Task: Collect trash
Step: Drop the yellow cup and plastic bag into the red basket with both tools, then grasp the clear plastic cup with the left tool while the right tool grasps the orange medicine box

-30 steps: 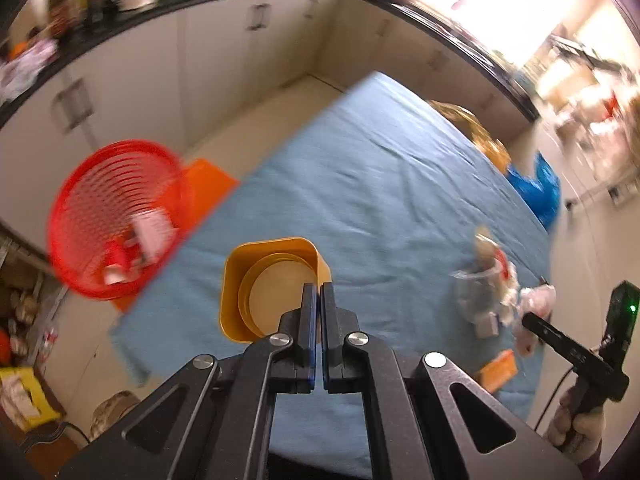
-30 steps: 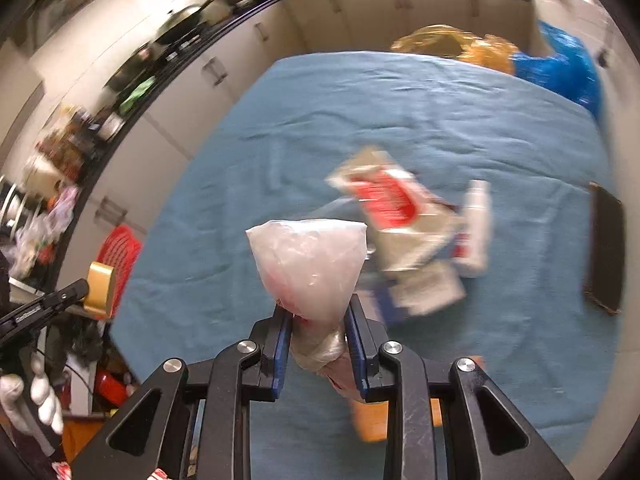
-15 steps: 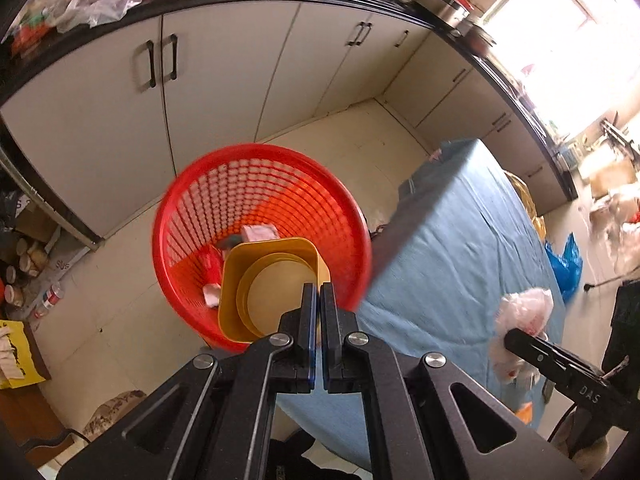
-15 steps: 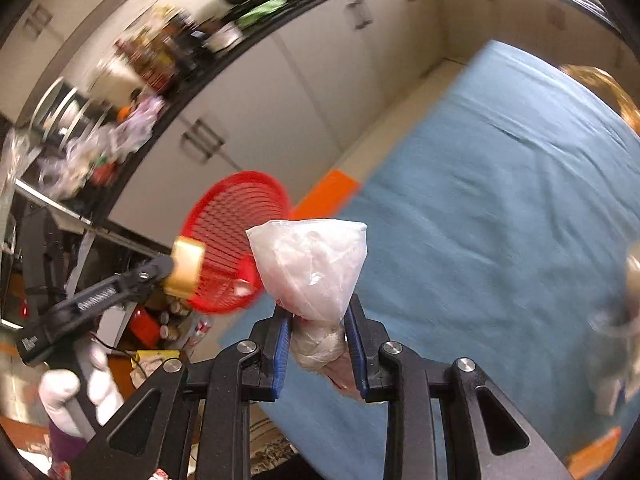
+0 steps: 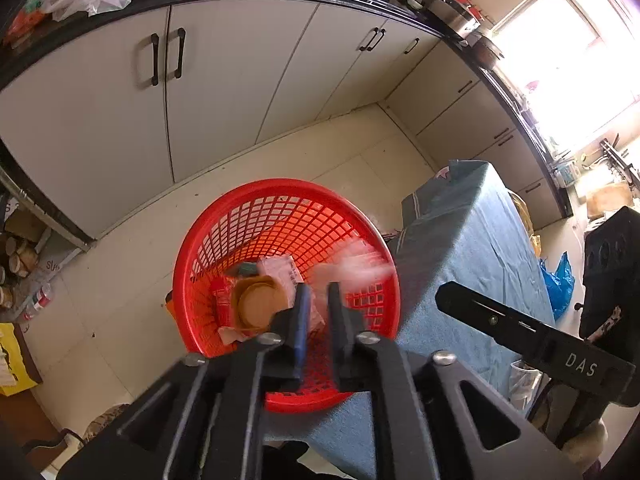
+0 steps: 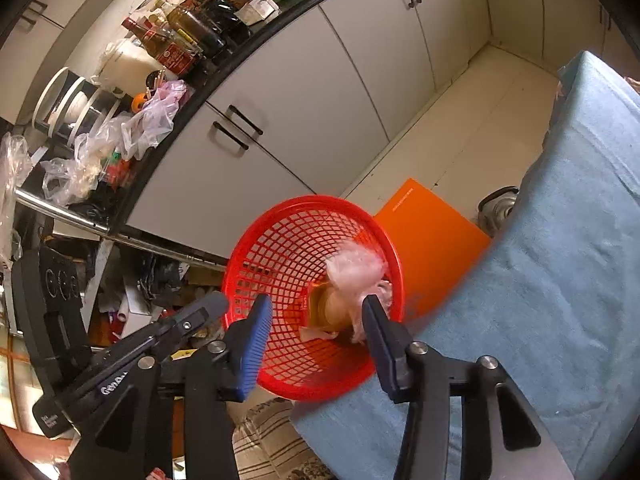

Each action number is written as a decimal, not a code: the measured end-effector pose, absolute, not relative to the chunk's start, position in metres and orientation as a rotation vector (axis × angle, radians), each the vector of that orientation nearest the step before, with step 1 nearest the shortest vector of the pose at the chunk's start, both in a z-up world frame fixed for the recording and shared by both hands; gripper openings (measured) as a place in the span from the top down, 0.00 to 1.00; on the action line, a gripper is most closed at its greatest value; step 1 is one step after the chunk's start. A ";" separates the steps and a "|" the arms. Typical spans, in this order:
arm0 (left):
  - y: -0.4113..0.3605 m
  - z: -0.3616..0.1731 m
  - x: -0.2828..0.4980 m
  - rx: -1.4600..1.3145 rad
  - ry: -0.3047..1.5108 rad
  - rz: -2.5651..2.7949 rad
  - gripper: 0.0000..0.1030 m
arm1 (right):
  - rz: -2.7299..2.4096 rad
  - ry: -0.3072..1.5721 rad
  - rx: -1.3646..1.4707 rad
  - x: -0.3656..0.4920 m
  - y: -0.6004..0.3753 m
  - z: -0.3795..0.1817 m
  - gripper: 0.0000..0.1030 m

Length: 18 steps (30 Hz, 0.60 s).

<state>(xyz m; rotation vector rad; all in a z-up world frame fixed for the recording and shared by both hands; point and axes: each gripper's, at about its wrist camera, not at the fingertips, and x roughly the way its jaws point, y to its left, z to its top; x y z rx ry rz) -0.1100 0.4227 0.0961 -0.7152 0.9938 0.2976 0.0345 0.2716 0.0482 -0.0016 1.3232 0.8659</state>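
A red mesh basket (image 5: 280, 185) (image 6: 298, 202) stands on the floor beside the blue-clothed table (image 5: 472, 248) (image 6: 568, 280). My left gripper (image 5: 318, 296) hangs over it, its jaws opening with nothing between them. The yellow cup (image 5: 256, 306) (image 6: 322, 312) lies inside the basket among other trash. My right gripper (image 6: 316, 306) is also above the basket, its jaws opening wide. The pale pink plastic bag (image 6: 356, 268) (image 5: 354, 266) is blurred, free of the fingers and dropping into the basket.
White cabinets (image 5: 224, 80) under a cluttered black counter (image 6: 192, 80) run behind the basket. An orange board (image 6: 428, 240) lies on the floor between basket and table. Boxes and bottles crowd the floor at the left (image 5: 24, 264).
Both grippers swung from the table to above the basket. The left one let go of the yellow cup, now lying in the basket. The right one opened and released the plastic bag.
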 end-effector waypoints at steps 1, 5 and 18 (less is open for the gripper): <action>0.422 0.097 -0.109 -0.715 0.993 0.299 0.81 | 0.856 1.323 -0.006 0.036 0.266 0.048 0.50; 0.416 0.100 -0.105 -0.707 0.995 0.290 0.70 | 0.801 1.334 -0.002 0.042 0.240 0.045 0.50; 0.340 0.119 -0.068 -0.568 1.042 0.178 0.51 | 0.573 1.314 0.153 0.030 0.084 0.043 0.48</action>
